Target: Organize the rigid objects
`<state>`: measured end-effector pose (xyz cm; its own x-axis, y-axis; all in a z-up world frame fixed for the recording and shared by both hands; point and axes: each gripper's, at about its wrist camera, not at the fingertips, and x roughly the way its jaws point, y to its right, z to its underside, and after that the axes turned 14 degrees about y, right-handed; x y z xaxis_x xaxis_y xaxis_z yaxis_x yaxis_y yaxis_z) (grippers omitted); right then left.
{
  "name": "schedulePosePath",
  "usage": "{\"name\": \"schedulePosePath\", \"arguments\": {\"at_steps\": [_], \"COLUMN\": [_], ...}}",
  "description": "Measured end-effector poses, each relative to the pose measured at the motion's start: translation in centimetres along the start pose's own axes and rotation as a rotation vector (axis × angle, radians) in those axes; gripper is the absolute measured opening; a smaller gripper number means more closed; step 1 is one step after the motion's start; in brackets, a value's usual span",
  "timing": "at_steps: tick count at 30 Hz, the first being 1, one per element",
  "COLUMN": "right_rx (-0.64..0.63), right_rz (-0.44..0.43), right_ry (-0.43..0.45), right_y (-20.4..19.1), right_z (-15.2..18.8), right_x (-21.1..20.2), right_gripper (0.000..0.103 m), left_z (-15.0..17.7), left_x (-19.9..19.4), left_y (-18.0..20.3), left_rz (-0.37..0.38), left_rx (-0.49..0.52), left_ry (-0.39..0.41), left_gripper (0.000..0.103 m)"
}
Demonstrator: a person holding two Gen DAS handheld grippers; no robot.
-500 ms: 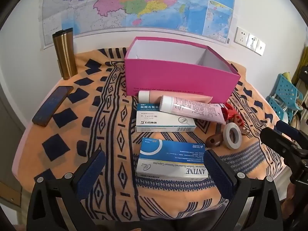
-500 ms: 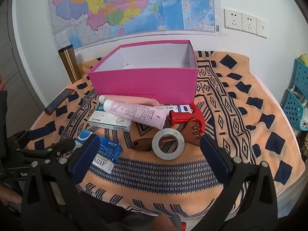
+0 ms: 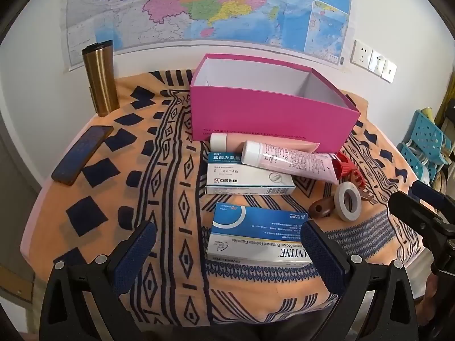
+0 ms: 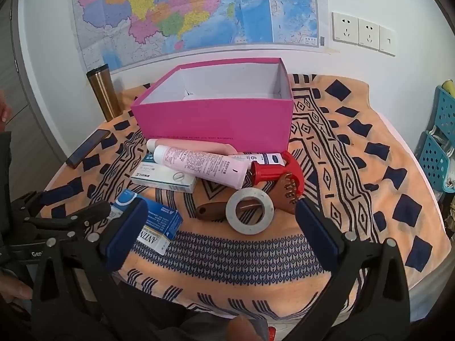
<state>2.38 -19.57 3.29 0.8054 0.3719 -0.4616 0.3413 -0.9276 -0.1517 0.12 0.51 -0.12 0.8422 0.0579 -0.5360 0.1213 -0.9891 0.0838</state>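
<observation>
An open pink box (image 3: 270,119) (image 4: 216,122) stands at the back of the table. In front of it lie two pink tubes (image 3: 290,160) (image 4: 199,164), a white medicine box (image 3: 247,180) (image 4: 162,177), a blue and white capsule box (image 3: 258,236) (image 4: 156,227), a tape roll (image 3: 348,201) (image 4: 250,210), a brown comb (image 4: 287,193) and a red tool (image 4: 273,167). My left gripper (image 3: 227,255) is open and empty, just short of the capsule box. My right gripper (image 4: 221,230) is open and empty, just short of the tape roll.
A gold tumbler (image 3: 101,78) (image 4: 103,93) stands at the back left. A dark phone (image 3: 81,153) (image 4: 88,147) lies on the left of the patterned orange cloth (image 3: 142,199). Blue baskets (image 3: 426,145) stand right of the table. A map hangs on the wall.
</observation>
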Motion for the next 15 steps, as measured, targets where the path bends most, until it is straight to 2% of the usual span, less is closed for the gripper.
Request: {"name": "schedulePosePath", "arguments": {"at_steps": [15], "right_rx": [0.000], "right_rz": [-0.001], "right_ry": [-0.003], "right_y": [-0.27], "right_z": [0.17], "right_x": [0.16], "right_gripper": [0.103], "left_z": [0.23], "left_x": [-0.07], "left_y": [-0.10], "left_rz": [-0.014], "left_rx": [0.006], "left_ry": [0.001], "left_gripper": [0.103]}}
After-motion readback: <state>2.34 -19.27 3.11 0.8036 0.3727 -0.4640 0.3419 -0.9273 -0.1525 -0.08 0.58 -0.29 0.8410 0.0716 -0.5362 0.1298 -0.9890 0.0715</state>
